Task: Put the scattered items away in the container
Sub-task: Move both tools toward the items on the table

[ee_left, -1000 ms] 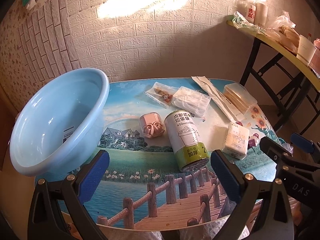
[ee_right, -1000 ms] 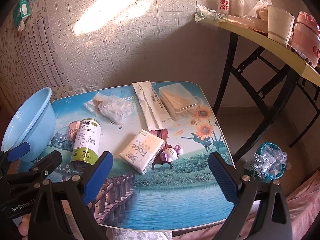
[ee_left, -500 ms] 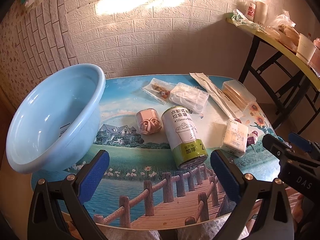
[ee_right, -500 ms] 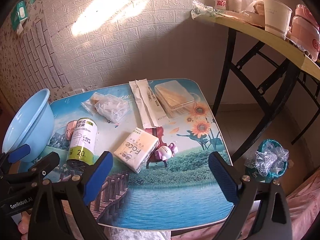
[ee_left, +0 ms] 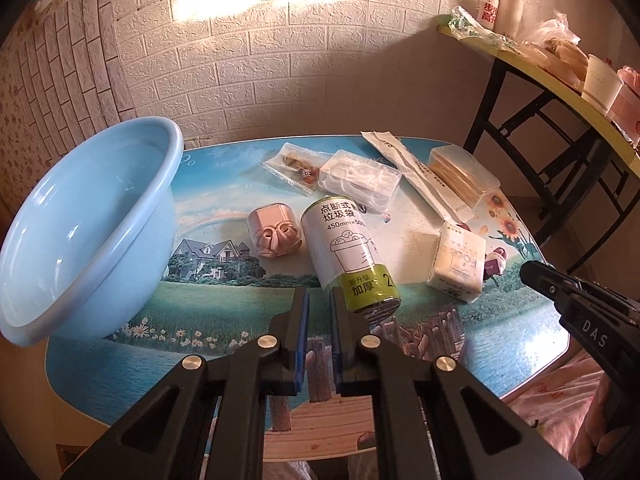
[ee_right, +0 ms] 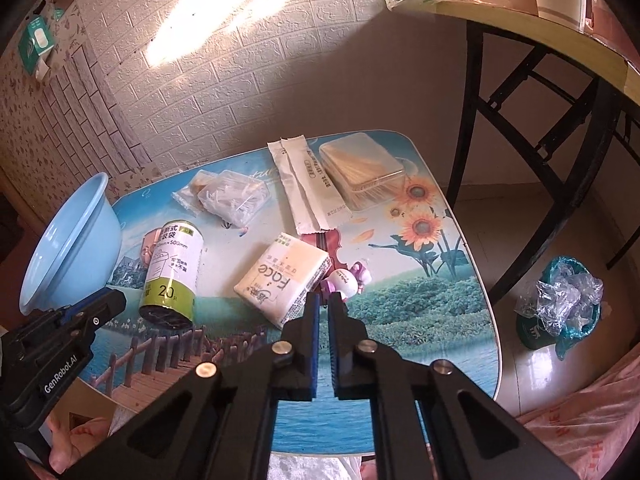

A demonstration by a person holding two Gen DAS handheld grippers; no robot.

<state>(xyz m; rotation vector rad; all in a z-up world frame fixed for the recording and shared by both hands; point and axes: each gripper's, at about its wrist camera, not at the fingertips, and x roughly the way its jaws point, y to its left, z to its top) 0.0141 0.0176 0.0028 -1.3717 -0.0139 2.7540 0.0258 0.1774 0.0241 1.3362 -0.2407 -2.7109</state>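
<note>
A light blue basin (ee_left: 80,216) (ee_right: 68,248) stands at the table's left end, tilted, with nothing in it. Scattered on the picture-printed table (ee_left: 224,304) lie a roll of bin bags (ee_left: 348,256) (ee_right: 170,276), a pink hair-tie box (ee_left: 274,232), a tissue pack (ee_left: 456,264) (ee_right: 284,276), a small pink toy (ee_right: 346,280), two clear bags (ee_left: 360,176), a chopstick sleeve (ee_right: 304,184) and a toothpick box (ee_right: 360,168). My left gripper (ee_left: 319,296) hovers shut and holds nothing, just before the roll. My right gripper (ee_right: 324,300) is shut on nothing, over the tissue pack's near corner.
A yellow-topped folding table (ee_right: 520,20) with cups and bags stands at the right. On the floor beside its black legs sits a bin with a crumpled plastic liner (ee_right: 560,304). A brick-patterned wall (ee_left: 280,60) runs behind the table. Pink fabric (ee_right: 580,432) lies near the front edge.
Both grippers went from wide open to shut, with nothing caught between the jaws. Both hands stayed nearly in place; the items on the table did not move.
</note>
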